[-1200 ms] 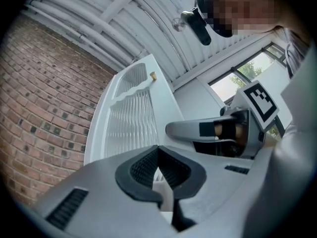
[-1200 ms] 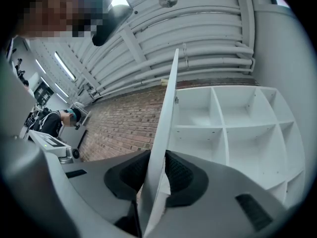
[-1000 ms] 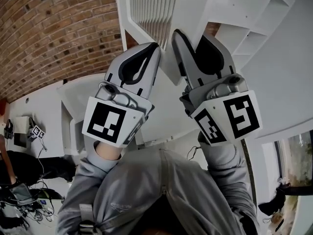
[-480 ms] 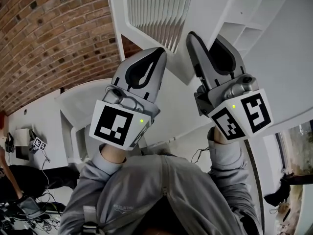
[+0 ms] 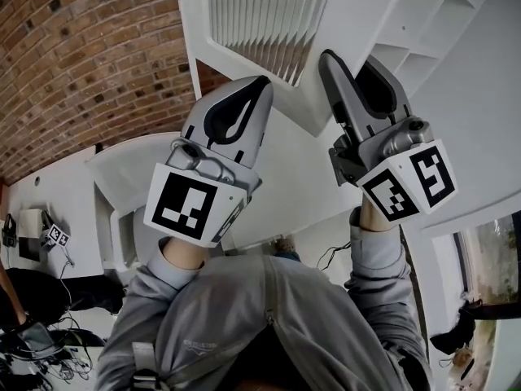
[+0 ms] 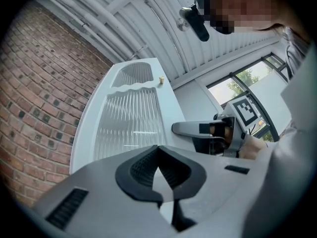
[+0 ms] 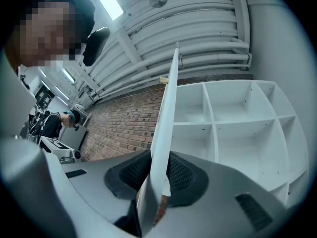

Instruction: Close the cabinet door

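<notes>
The white cabinet door [image 5: 269, 23] has a ribbed glass panel and stands swung out from the open shelf cabinet [image 5: 427, 23]. My right gripper [image 5: 348, 62] is shut on the door's free edge; in the right gripper view the thin edge [image 7: 166, 118] runs up between the pads of that gripper [image 7: 159, 162]. My left gripper [image 5: 260, 81] is shut with nothing in it. Its tip is close to the door's outer face [image 6: 129, 123]; contact cannot be told. The left gripper view also shows the right gripper [image 6: 198, 129] on the door's edge.
A brick wall [image 5: 89, 55] fills the left. White shelf compartments [image 7: 237, 118] lie beyond the door. Low white furniture [image 5: 114, 177] and a seated person [image 5: 24, 300] are at the lower left, a window [image 5: 488, 259] at the lower right.
Both grippers and the door have shifted to the right in the head view, the door's edge nearer the shelves. The right gripper keeps its hold on the edge.
</notes>
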A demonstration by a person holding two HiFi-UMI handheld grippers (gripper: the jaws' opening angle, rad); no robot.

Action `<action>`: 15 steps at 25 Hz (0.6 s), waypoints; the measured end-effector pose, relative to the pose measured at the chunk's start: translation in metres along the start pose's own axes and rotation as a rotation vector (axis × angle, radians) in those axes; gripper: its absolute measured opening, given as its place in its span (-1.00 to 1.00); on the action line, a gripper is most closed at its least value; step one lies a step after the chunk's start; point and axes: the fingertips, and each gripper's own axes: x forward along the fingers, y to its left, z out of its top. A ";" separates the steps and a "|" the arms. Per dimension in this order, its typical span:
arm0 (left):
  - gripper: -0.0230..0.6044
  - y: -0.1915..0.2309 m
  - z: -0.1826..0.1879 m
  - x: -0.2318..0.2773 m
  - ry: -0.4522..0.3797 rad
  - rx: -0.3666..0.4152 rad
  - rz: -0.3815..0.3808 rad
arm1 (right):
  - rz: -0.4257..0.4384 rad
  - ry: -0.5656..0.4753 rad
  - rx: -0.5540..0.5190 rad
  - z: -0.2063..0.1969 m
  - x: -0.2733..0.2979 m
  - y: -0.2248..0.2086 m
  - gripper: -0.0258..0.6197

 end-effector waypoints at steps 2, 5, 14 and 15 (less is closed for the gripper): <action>-0.91 -0.004 -0.002 0.009 -0.008 0.005 0.010 | 0.029 -0.005 0.006 -0.002 -0.001 -0.007 -0.57; -0.91 -0.007 -0.008 0.024 -0.017 0.005 0.038 | 0.071 -0.014 0.022 -0.005 0.000 -0.021 -0.57; -0.91 -0.014 -0.028 0.075 -0.005 0.004 0.094 | 0.185 -0.030 0.084 -0.020 0.015 -0.063 -0.57; -0.91 -0.013 -0.031 0.080 0.000 0.008 0.100 | 0.195 -0.033 0.094 -0.022 0.018 -0.069 -0.56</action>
